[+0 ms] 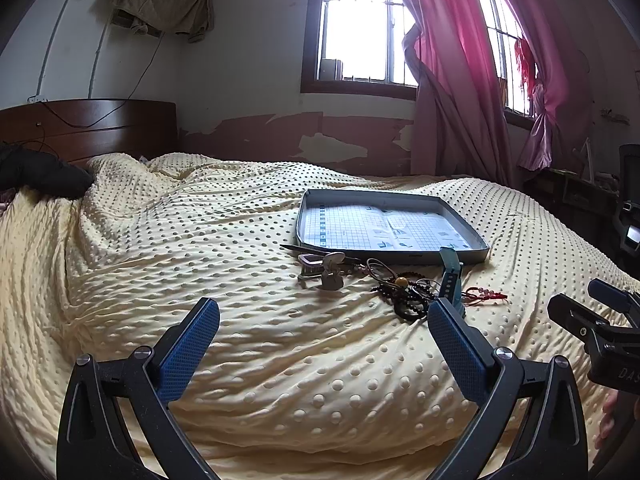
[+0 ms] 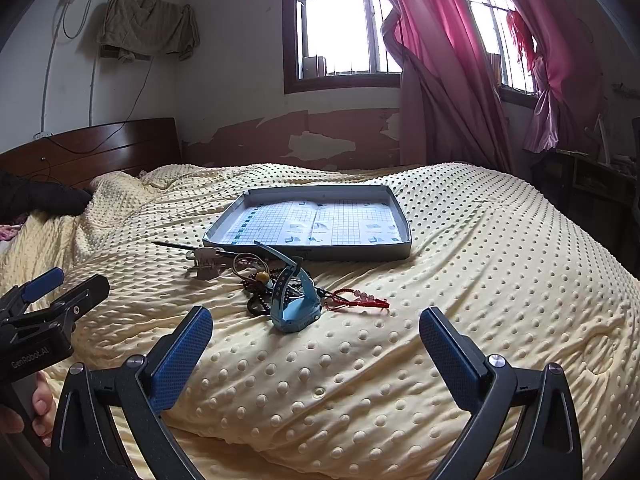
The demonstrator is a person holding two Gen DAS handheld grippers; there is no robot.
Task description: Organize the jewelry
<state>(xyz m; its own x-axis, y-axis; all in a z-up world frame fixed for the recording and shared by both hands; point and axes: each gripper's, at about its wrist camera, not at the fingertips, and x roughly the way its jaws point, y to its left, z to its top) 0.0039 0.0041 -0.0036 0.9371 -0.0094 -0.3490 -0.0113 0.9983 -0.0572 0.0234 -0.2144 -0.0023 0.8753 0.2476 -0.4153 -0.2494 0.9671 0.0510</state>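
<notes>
Your left gripper [image 1: 324, 316] and right gripper [image 2: 316, 326] gape wide, empty; grabbing the blue watch [image 2: 298, 304] may drag the tangled bead bracelets [image 2: 260, 286] along.

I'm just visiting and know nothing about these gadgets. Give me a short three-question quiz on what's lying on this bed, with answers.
1. True or false: the grey tray already holds jewelry.
2. Which item lies nearest the right gripper? A) blue watch B) hair clip C) black stick
3. Fill in: the red cord bracelet lies on the ____ bedspread, outside the tray.

Key
1. False. Only its printed grid lining shows; the pile of jewelry sits on the bedspread in front of it.
2. A. The watch stands at the near edge of the pile.
3. Yellow. It lies to the right of the watch.

Both the right and the left gripper are open and empty.
</notes>
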